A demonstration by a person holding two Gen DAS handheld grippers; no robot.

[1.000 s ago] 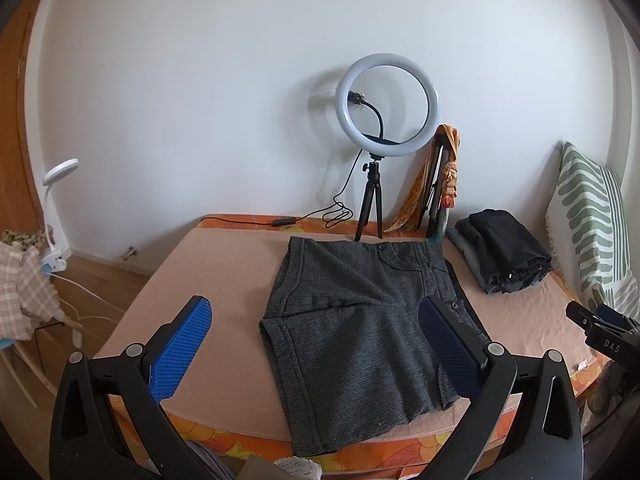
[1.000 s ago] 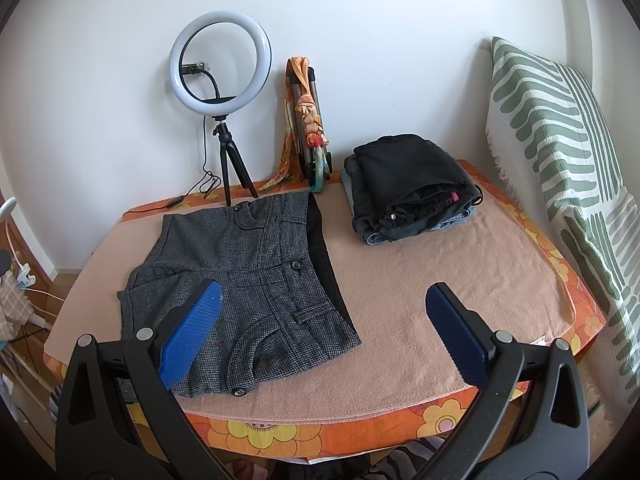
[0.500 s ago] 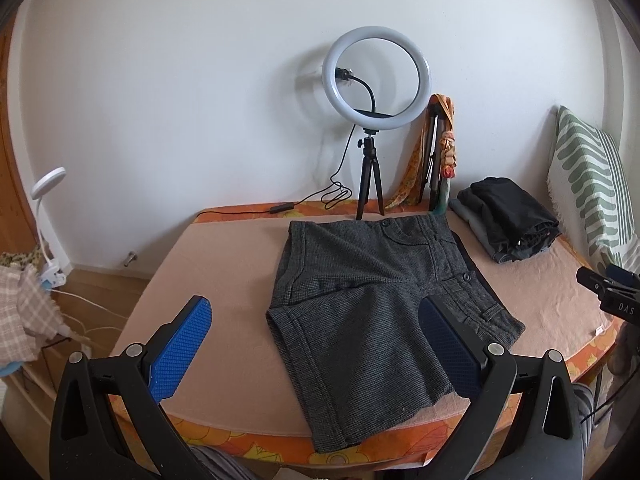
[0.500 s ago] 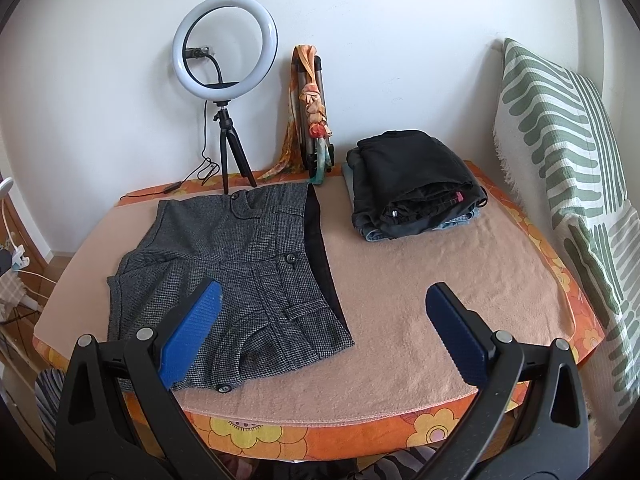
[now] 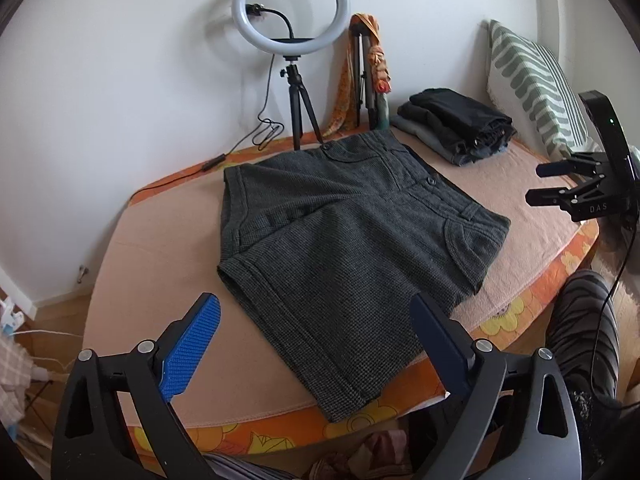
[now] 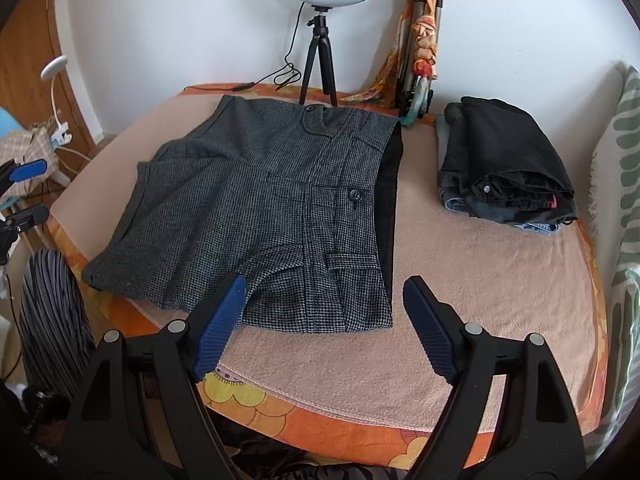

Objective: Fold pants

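Note:
Dark grey checked shorts lie flat on the peach-covered table, waistband toward the right, legs toward the left. They also show in the right wrist view. My left gripper is open and empty, held above the near leg hem. My right gripper is open and empty, just above the near waistband corner. The right gripper also shows at the right edge of the left wrist view.
A ring light on a tripod and a scarf-wrapped stand are at the back by the wall. A stack of folded dark clothes lies at the back right. A striped pillow leans at the far right.
Both grippers have moved forward and lower toward the shorts. The left one has swung to view them from the leg side, the right one has come close over the waistband corner.

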